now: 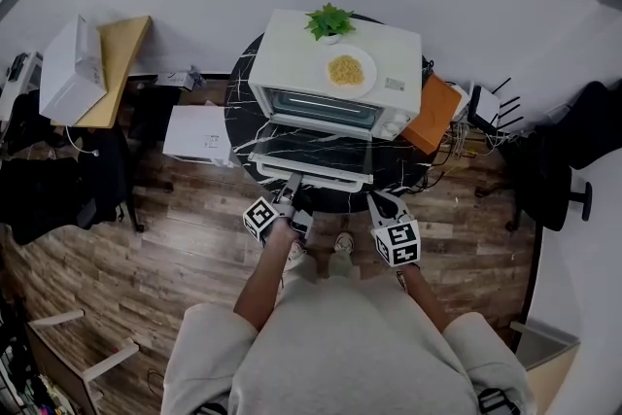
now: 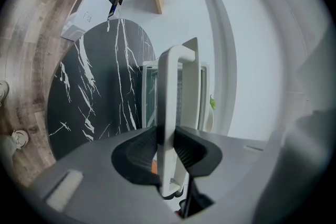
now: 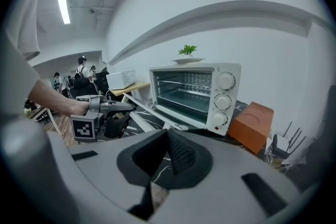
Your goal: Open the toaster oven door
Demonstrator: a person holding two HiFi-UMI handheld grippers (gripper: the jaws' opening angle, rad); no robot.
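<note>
The left gripper (image 2: 167, 140) clamps the white handle (image 2: 171, 86) to swing the door (image 1: 313, 149) down (it lies nearly level); the right gripper (image 3: 167, 150) hovers at near right, jaws together, empty.

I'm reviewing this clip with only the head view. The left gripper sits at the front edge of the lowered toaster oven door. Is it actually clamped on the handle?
Observer: Yes. In the left gripper view the white door handle runs between the pads of the left gripper, and both press on it.
Operator: And the right gripper, is it carrying anything?
Observer: No. Its own view shows the right gripper with its jaws together and nothing between them.
Operator: Anything inside the oven?
Observer: The right gripper view looks into the toaster oven. There is a wire rack and no food that I can see.
</note>
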